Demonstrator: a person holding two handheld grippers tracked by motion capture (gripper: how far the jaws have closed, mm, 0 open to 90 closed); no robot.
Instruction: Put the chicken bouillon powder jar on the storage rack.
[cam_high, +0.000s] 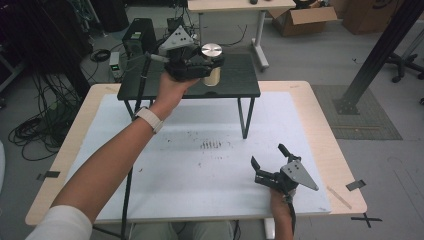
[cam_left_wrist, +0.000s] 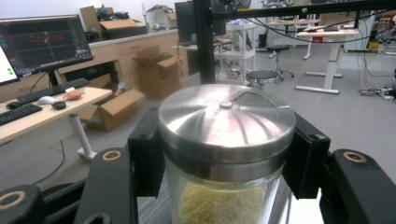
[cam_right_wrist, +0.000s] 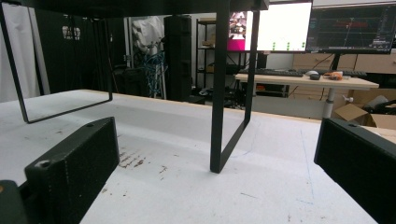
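Standing on the white tabletop (cam_high: 165, 175), a black raised shelf (cam_high: 240, 82) is occupying the far half, its thin legs (cam_right_wrist: 219, 93) rising ahead of the right tongs (cam_high: 270, 161); the near half is lying bare, bounded by wooden edges; the left tongs (cam_high: 212, 62) are clamping a glass jar (cam_left_wrist: 219, 198) of yellow grains just under its steel lid (cam_left_wrist: 226, 119), over the shelf top; the right tongs are resting near the front edge, jaws wide apart, holding nothing.

Black raised shelf (cam_high: 235, 82) on white mat (cam_high: 210, 165), cardboard box (cam_high: 302, 19) — monitor (cam_left_wrist: 44, 44), keyboard (cam_left_wrist: 51, 91)
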